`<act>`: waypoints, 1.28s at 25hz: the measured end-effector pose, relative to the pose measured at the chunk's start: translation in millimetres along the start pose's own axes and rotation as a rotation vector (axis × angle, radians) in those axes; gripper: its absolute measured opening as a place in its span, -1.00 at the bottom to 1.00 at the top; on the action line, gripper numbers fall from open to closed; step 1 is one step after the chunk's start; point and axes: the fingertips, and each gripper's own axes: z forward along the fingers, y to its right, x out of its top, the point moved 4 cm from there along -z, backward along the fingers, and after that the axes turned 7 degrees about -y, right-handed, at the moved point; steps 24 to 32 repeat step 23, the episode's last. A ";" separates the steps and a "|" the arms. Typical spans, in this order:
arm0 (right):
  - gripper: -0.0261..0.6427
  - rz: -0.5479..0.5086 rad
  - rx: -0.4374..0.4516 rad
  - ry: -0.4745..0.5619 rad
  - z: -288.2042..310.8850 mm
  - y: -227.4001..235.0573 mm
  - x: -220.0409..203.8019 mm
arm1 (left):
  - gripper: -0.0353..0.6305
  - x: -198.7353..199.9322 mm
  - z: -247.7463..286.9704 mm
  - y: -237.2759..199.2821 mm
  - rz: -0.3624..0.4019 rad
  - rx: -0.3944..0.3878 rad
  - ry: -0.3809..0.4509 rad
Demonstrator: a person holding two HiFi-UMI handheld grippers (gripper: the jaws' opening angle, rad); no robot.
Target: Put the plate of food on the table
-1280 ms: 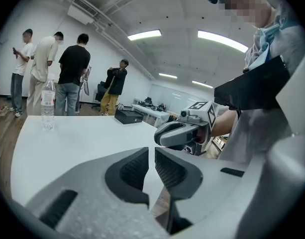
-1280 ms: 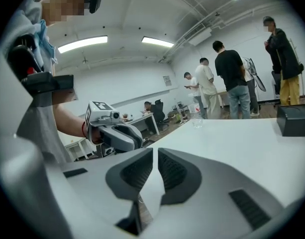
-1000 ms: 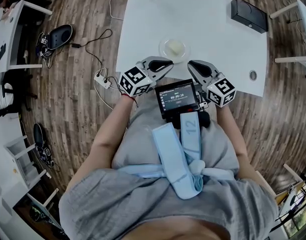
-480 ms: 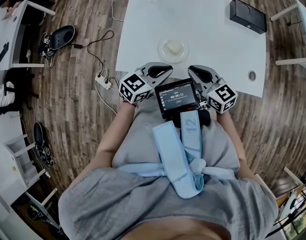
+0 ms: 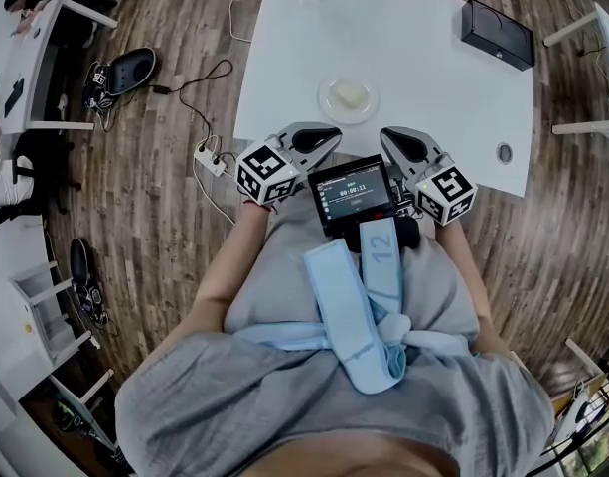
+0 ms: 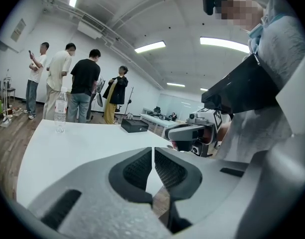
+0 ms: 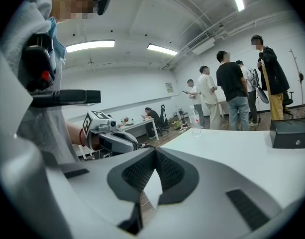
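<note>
The plate [image 5: 349,98] sits flat on the table [image 5: 433,58], a little in from its near edge, while the left gripper [image 5: 319,137] and right gripper [image 5: 403,145] hang at that edge, jaws together on nothing, likely because placing is done.

Counted, qty per kind: white table [image 5: 433,78], 1; plate of food [image 5: 349,98], 1; black box [image 5: 497,31], 1; water bottle [image 6: 60,112], 1; round insert [image 5: 504,152] in tabletop, 1. Grippers, 2: left gripper [image 5: 327,135], right gripper [image 5: 395,139]. Marker cubes [image 5: 264,170], 2, one per gripper. Chest-mounted screen [image 5: 356,195], 1. Power strip [image 5: 209,159], 1. Standing persons [image 6: 85,86] in bkgd, 4; seated person [image 7: 151,116], 1.
</note>
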 end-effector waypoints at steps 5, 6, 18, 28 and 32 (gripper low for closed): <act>-0.83 0.002 0.015 0.010 3.2 -4.5 5.9 | -0.81 -0.1 0.0 2.4 -0.001 0.003 -0.017; -0.83 -0.002 0.019 0.010 3.8 -5.2 6.6 | -0.81 0.6 0.1 3.0 -0.001 0.003 -0.015; -0.83 -0.026 0.046 -0.003 0.5 -4.3 5.6 | -0.81 0.7 -0.3 8.5 -0.015 0.044 0.002; -0.83 -0.027 0.048 -0.010 -12.5 7.7 10.0 | -0.81 2.0 -0.2 12.2 -0.045 0.081 0.025; -0.83 -0.027 0.048 -0.010 -12.5 7.7 10.0 | -0.81 2.0 -0.2 12.2 -0.045 0.081 0.025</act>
